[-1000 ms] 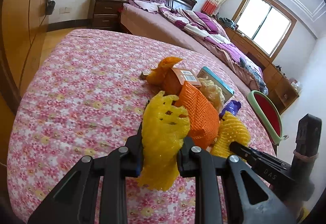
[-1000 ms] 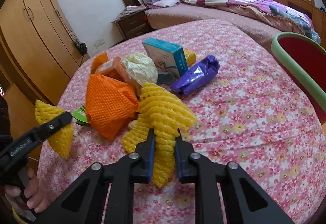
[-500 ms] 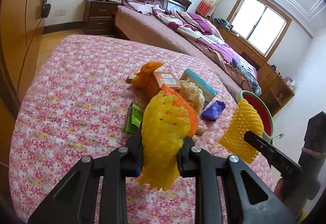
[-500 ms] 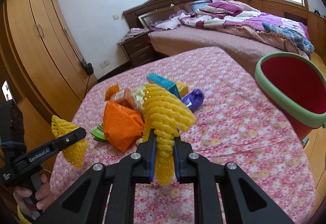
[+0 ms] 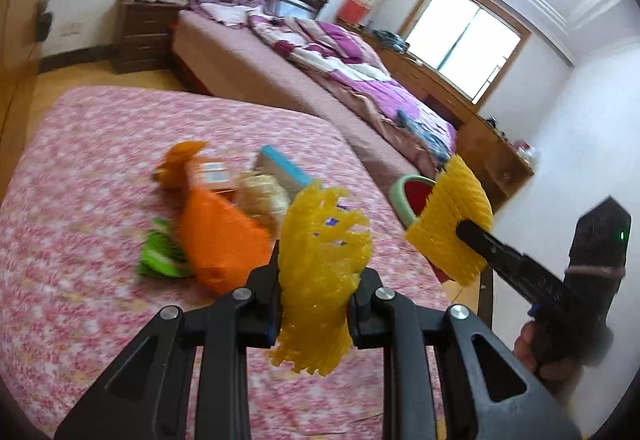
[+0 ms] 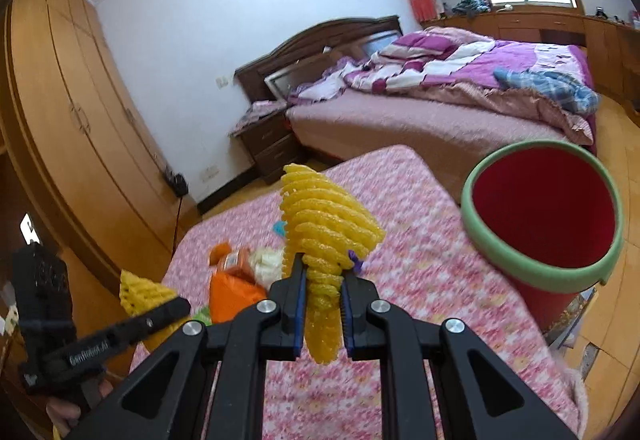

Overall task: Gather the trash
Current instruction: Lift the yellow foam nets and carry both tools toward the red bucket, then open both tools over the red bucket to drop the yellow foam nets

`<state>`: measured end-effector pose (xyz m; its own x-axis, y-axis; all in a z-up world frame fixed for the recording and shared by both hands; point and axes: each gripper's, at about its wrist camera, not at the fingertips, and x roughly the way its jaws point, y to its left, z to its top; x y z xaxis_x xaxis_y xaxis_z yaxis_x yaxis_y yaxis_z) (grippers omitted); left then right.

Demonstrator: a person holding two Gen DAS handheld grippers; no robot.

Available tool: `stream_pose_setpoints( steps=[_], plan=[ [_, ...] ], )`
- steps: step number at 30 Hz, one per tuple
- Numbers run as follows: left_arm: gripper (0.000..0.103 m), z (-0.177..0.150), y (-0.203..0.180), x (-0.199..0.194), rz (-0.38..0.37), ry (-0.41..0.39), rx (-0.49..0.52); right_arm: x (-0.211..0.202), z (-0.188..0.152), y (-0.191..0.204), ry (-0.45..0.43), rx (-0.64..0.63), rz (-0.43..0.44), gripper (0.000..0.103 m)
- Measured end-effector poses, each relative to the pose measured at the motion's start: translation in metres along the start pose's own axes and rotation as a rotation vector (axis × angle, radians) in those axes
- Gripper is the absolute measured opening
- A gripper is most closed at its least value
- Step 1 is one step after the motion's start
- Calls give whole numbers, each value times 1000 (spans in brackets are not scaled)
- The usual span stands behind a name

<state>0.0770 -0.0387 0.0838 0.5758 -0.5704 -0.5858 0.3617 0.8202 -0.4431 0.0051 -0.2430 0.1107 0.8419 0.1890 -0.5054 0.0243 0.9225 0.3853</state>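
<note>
My left gripper (image 5: 318, 290) is shut on a torn yellow foam net (image 5: 322, 268), held up over the pink flowered table (image 5: 80, 200). My right gripper (image 6: 323, 294) is shut on a second, ribbed yellow foam net (image 6: 320, 224); in the left wrist view that second yellow net (image 5: 450, 232) hangs at the right, in front of the bin. The red bin with a green rim (image 6: 540, 216) stands beside the table's right edge, its mouth open. On the table lie an orange foam net (image 5: 222, 240), a green wrapper (image 5: 160, 256), a crumpled pale wrapper (image 5: 264, 196), a teal box (image 5: 282, 170) and an orange packet (image 5: 180, 164).
A large bed with purple bedding (image 6: 460, 88) fills the back of the room, with a dark nightstand (image 5: 140, 36) beside it. Wooden wardrobes (image 6: 60, 120) line the left wall. A hand (image 5: 532, 352) holds the right gripper's handle.
Both grippers have risen off the table with their yellow nets. The right one has swung toward the red bin, which now looms larger in its view.
</note>
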Motion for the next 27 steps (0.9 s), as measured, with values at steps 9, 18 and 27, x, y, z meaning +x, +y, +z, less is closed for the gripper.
stream_pose_setpoints(
  steps=[9,18,27],
  plan=[
    [25,23,-55,26,-34,10,88,-20,26,-39,-58,13,-30,16],
    [25,48,-112,82,-52,41,152,-42,47,-107,-104,84,-100,16],
    [25,54,-169,168,-105,118,205,-45,51,-182,-122,127,-250,17]
  ],
)
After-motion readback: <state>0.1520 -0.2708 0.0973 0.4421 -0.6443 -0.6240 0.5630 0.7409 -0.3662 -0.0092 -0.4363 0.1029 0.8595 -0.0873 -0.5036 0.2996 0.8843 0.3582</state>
